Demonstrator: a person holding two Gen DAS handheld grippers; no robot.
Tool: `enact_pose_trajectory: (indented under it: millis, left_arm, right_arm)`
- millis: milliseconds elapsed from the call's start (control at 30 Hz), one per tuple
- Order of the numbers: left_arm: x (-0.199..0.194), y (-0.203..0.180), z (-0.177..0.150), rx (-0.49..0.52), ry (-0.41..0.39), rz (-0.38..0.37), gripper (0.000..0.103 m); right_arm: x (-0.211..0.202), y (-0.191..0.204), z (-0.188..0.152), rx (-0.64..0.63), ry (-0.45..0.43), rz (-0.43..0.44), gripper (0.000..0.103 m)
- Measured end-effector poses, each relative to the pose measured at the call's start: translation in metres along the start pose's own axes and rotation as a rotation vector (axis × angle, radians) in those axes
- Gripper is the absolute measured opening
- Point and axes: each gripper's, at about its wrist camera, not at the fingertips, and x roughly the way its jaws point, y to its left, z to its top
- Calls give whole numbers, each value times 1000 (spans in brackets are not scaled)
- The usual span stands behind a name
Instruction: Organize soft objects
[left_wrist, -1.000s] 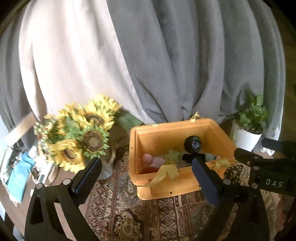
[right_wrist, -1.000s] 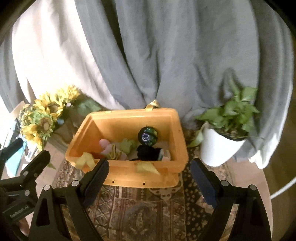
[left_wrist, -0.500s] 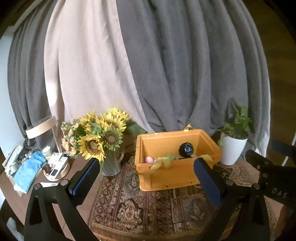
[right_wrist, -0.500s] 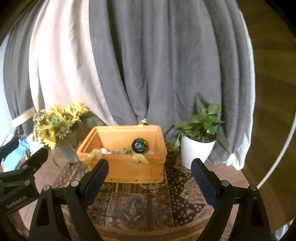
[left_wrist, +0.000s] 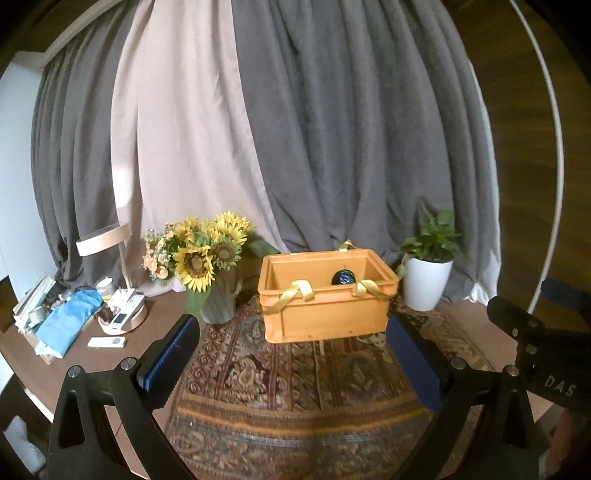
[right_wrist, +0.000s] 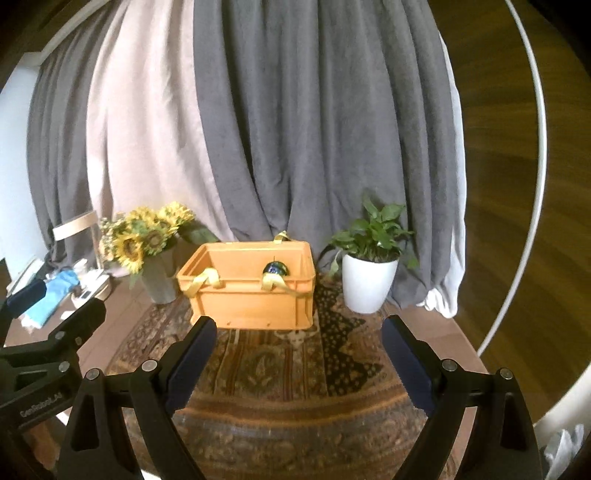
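Note:
An orange crate (left_wrist: 325, 310) with yellow ribbon handles (left_wrist: 295, 291) stands on a patterned rug (left_wrist: 295, 373); it also shows in the right wrist view (right_wrist: 251, 295). A dark shiny ball (left_wrist: 343, 277) peeks over its rim, seen too in the right wrist view (right_wrist: 275, 267). The other soft things inside are hidden by the crate wall. My left gripper (left_wrist: 291, 332) is open and empty, well back from the crate. My right gripper (right_wrist: 299, 334) is open and empty, also back from it.
A vase of sunflowers (left_wrist: 207, 258) stands left of the crate, a white potted plant (left_wrist: 424, 280) right of it. Remotes, a blue cloth (left_wrist: 68, 317) and small items lie at the table's left. Grey and beige curtains hang behind. A white hoop (right_wrist: 535, 184) arcs at right.
Both grippers have pulled back and away from the crate, which now looks smaller and is seen from the side. The soft things inside have dropped out of sight behind its wall.

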Motion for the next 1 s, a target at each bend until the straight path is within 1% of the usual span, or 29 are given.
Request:
enact_pose_trajectory:
  millis: [267, 500, 667, 767, 867, 1000]
  left_arm:
    - [-62, 1, -26, -1, -6, 17, 103]
    - [-106, 6, -39, -6, 2, 27, 103]
    - [-123, 12, -44, 5, 3, 16, 103]
    - [-127, 16, -46, 15, 0, 10, 103]
    - [-130, 19, -47, 20, -1, 12, 103]
    - [-132, 22, -49, 14, -6, -4, 103]
  right_arm:
    - [-62, 0, -29, 6, -9, 6, 91]
    - [-99, 5, -44, 17, -7, 24, 91]
    - [-112, 8, -49, 23, -14, 26, 91]
    - [-118, 11, -51, 32, -24, 16, 91]
    - [-121, 14, -52, 40, -5, 21, 91]
    - [-126, 16, -56, 41, -3, 18, 91]
